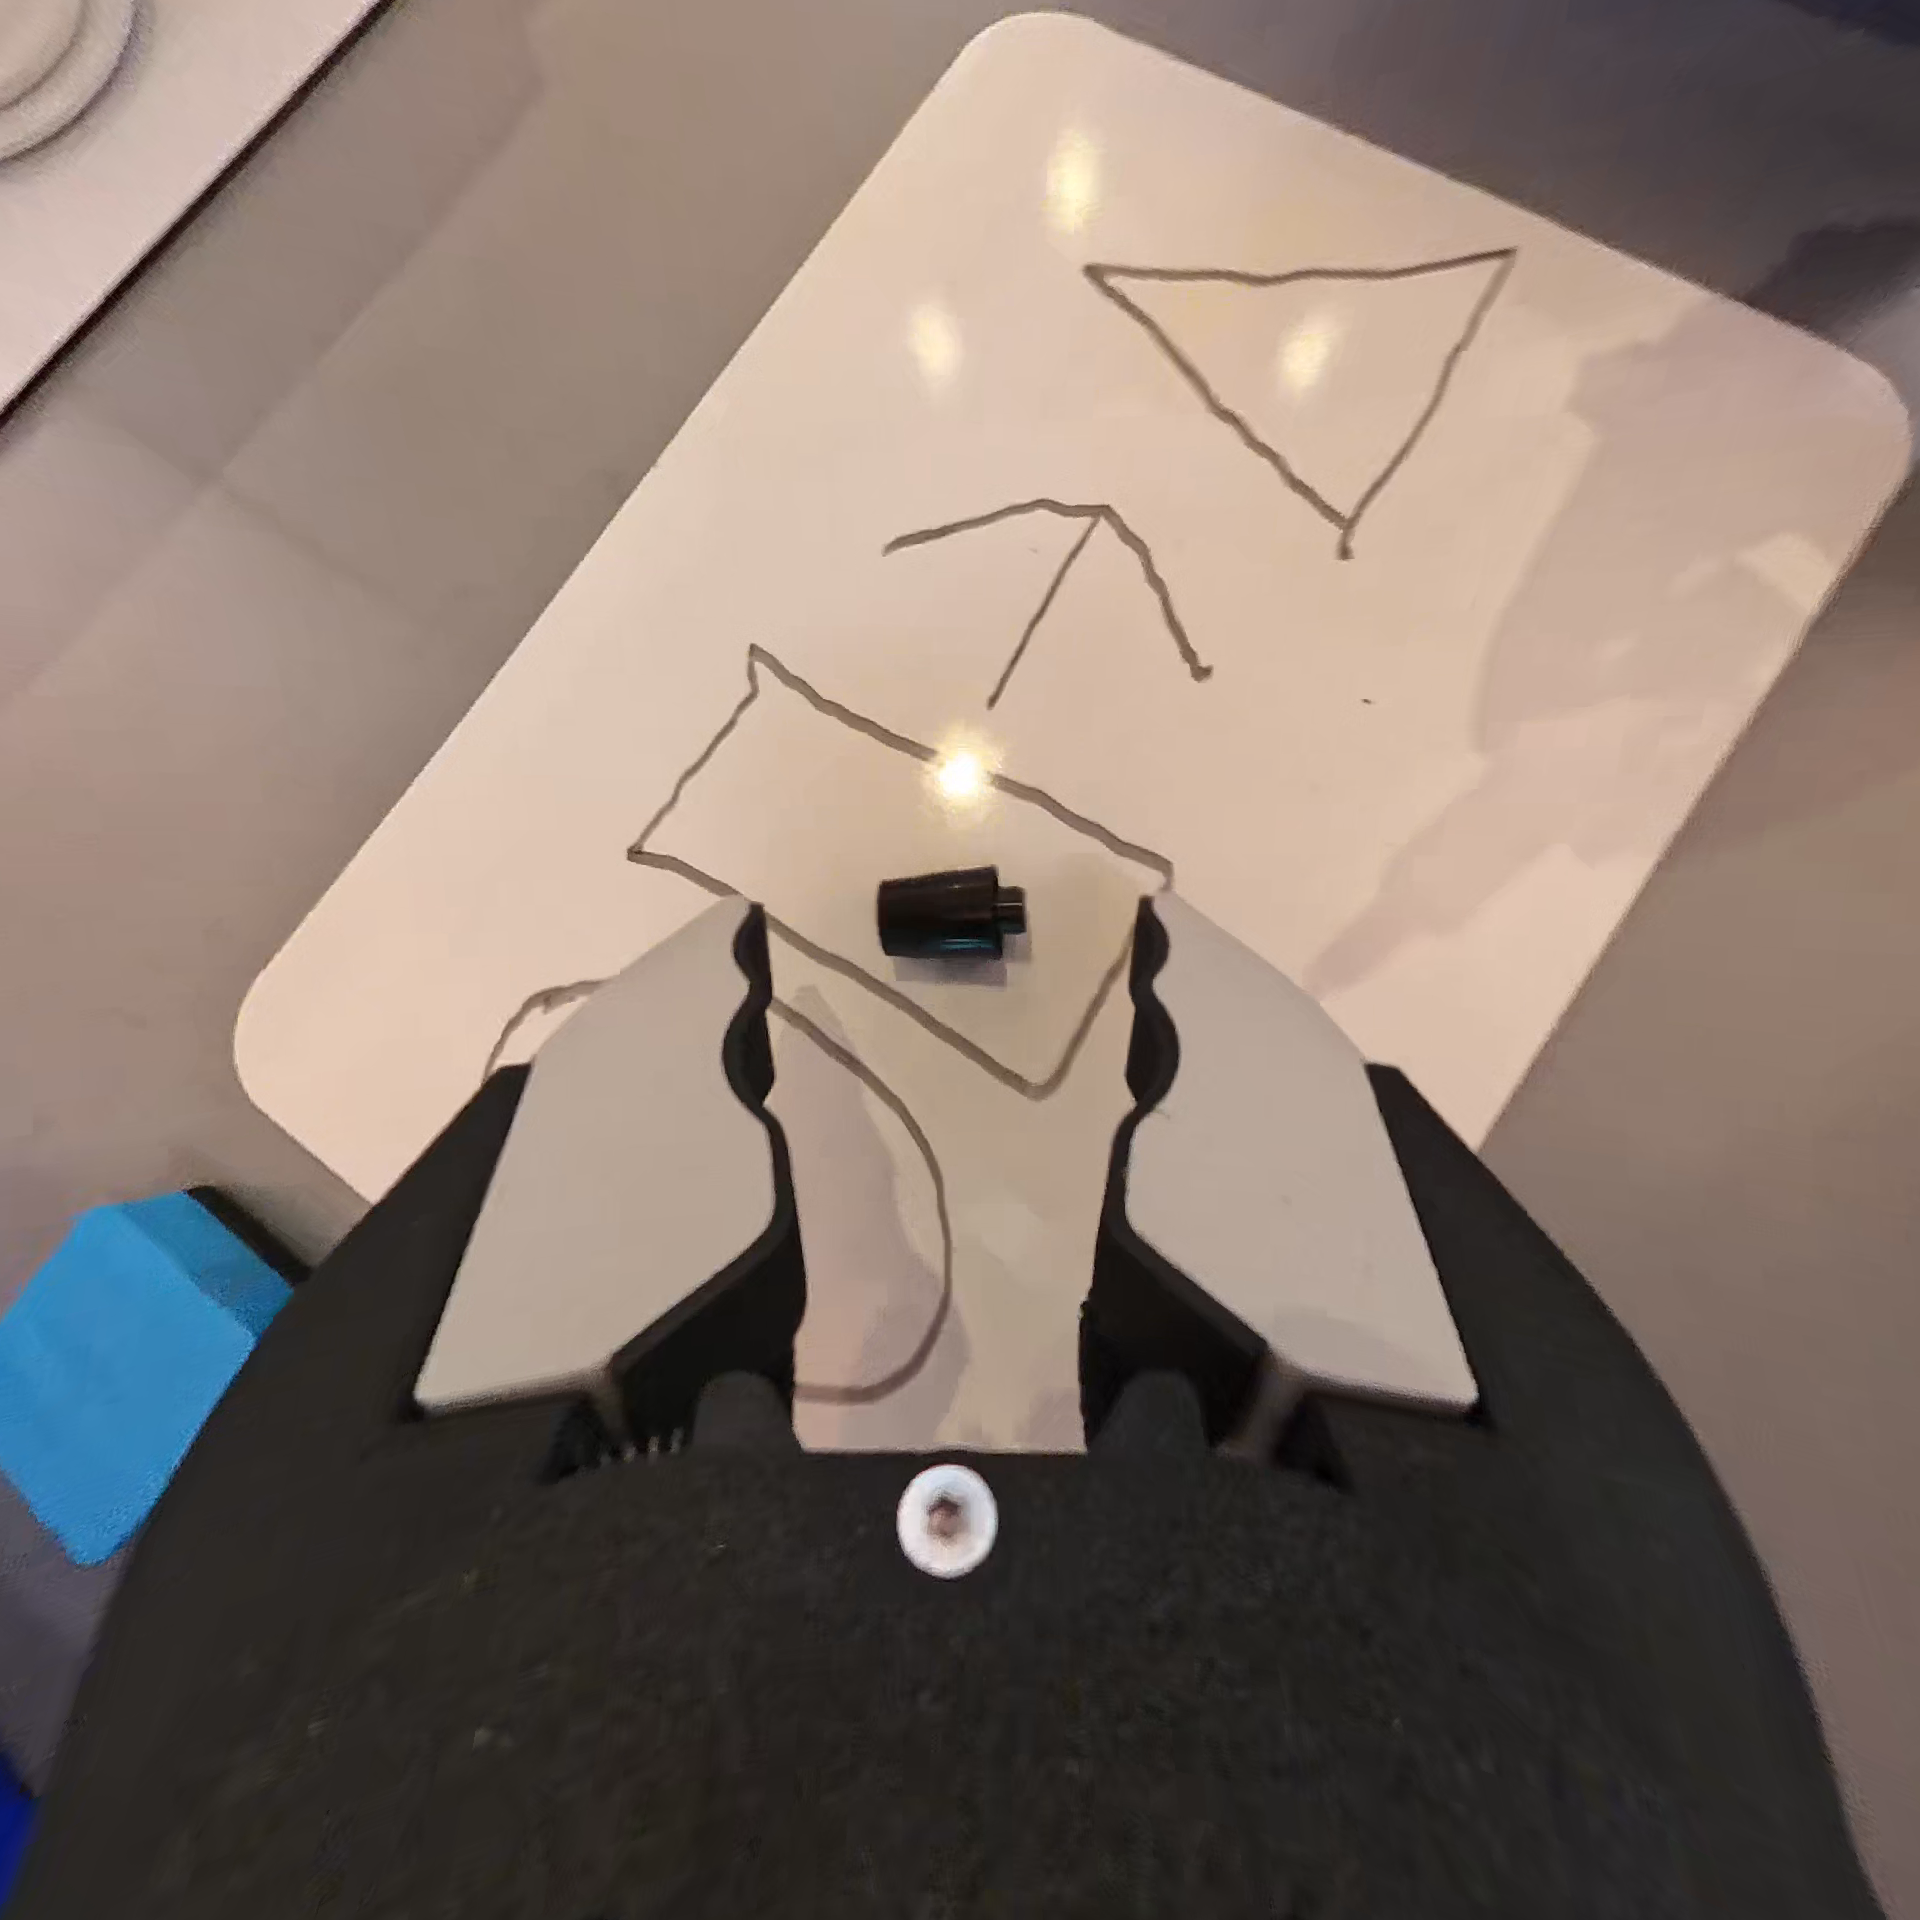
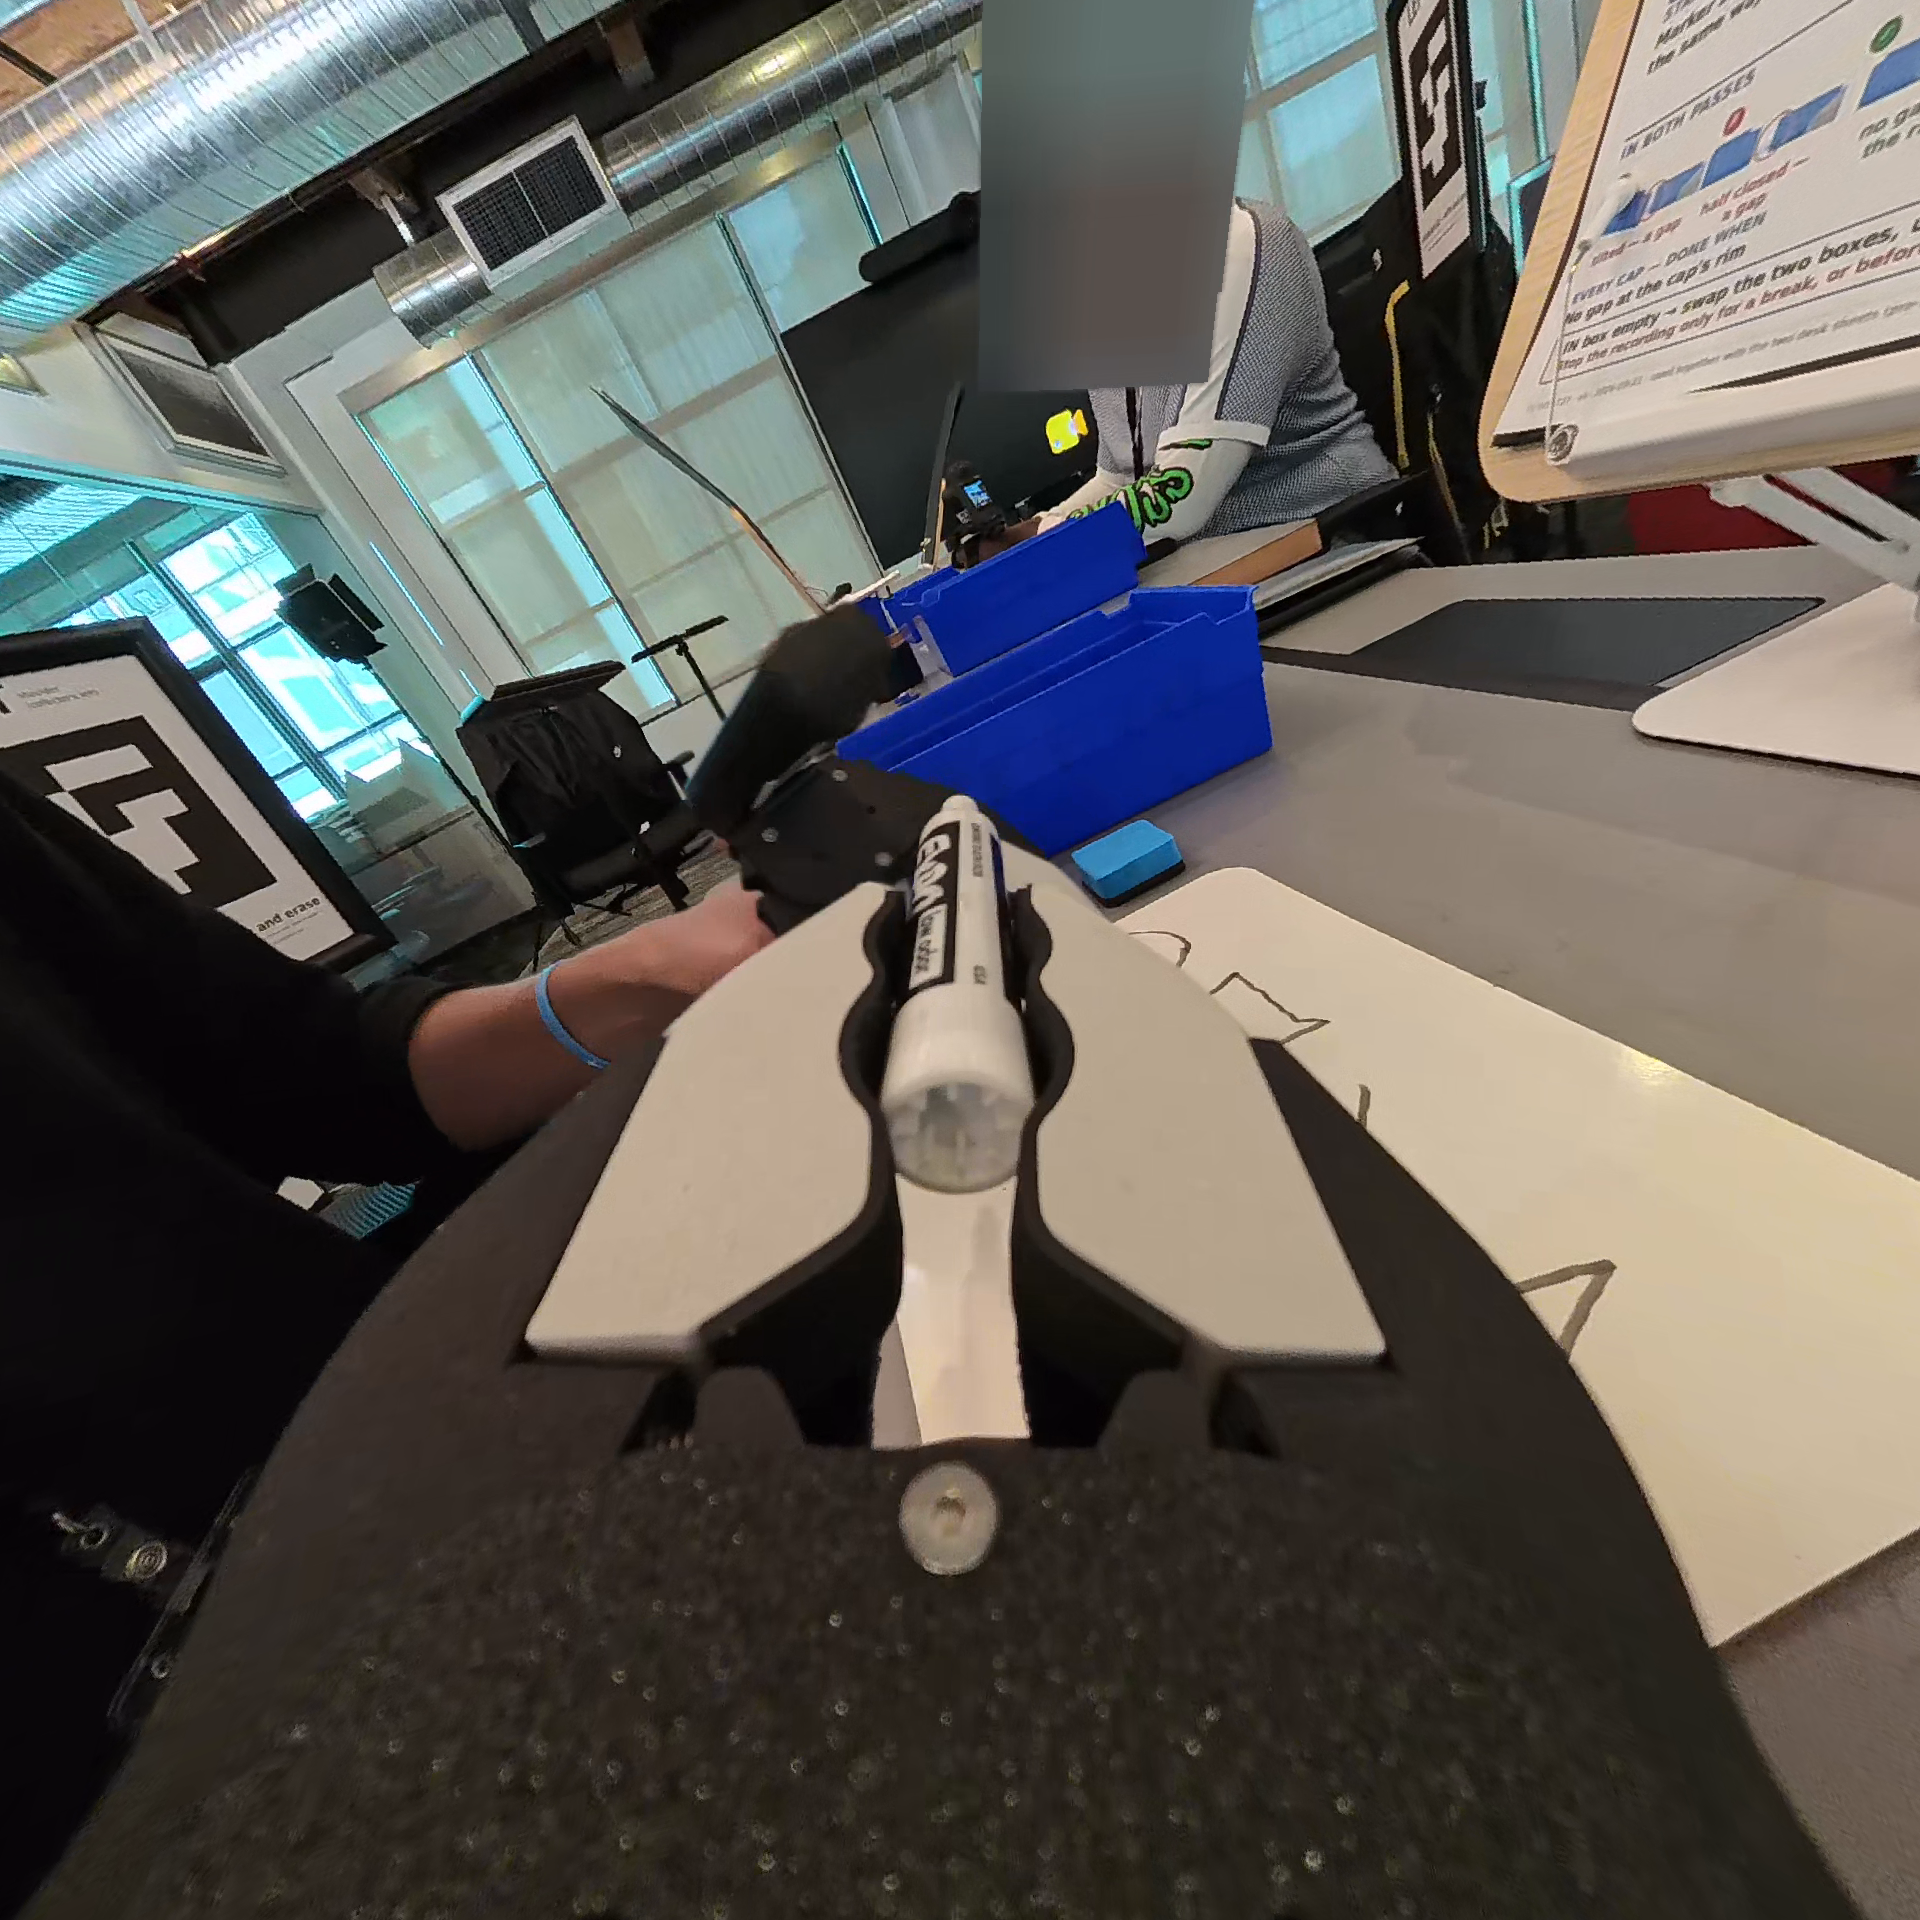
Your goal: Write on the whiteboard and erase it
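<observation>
On the grey table (image 1: pixel 343 436) lies the white whiteboard (image 1: pixel 1558 727), carrying drawn black outlines: a triangle (image 1: pixel 1320 384), an arrow-like mark (image 1: pixel 1081 582) and a four-sided shape (image 1: pixel 831 883). The left gripper (image 1: pixel 948 909) hovers above the board with its jaws spread wide and nothing between them; a small black marker cap (image 1: pixel 951 914) lies on the board just ahead of the tips, inside the four-sided outline. A blue eraser (image 1: pixel 125 1382) sits on the table just off the board's near corner. The right gripper (image 2: pixel 951 904) has its jaws pinching a white marker (image 2: pixel 956 997), which lies along the jaws with its flat end toward the camera. Beyond it, blue bins (image 2: pixel 1081 717) stand on the table, and a person sits at the far side.
</observation>
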Demonstrator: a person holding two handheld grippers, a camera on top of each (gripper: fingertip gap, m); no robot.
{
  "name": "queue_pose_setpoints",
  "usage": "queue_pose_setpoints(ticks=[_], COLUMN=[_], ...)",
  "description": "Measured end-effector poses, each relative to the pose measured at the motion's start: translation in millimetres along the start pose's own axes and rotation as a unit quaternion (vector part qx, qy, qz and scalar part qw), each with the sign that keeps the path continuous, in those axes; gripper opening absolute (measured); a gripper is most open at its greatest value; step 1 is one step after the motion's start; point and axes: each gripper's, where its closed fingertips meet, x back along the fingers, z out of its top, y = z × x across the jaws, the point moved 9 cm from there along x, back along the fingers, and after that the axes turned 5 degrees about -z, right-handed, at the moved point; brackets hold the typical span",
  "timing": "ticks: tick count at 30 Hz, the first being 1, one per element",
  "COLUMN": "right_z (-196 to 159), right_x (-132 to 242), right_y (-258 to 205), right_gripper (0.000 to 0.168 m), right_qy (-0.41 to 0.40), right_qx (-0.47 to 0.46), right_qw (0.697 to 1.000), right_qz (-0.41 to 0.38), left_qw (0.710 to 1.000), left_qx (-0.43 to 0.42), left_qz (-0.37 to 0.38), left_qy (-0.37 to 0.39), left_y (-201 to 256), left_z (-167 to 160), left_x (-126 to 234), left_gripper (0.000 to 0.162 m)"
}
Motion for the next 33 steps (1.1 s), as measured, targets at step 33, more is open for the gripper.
queue_pose_setpoints(ticks=[33], right_z=[-3], right_x=[-2], right_y=[0], right_gripper=[0.020], right_qy=[-0.010], right_qx=[-0.014], right_qw=[1.000], right_qz=[0.006], left_qw=[0.945], left_qx=[-0.228], left_qz=[-0.167], left_qy=[-0.163], left_y=[-14], left_z=[-39], left_x=[60], left_gripper=[0.060])
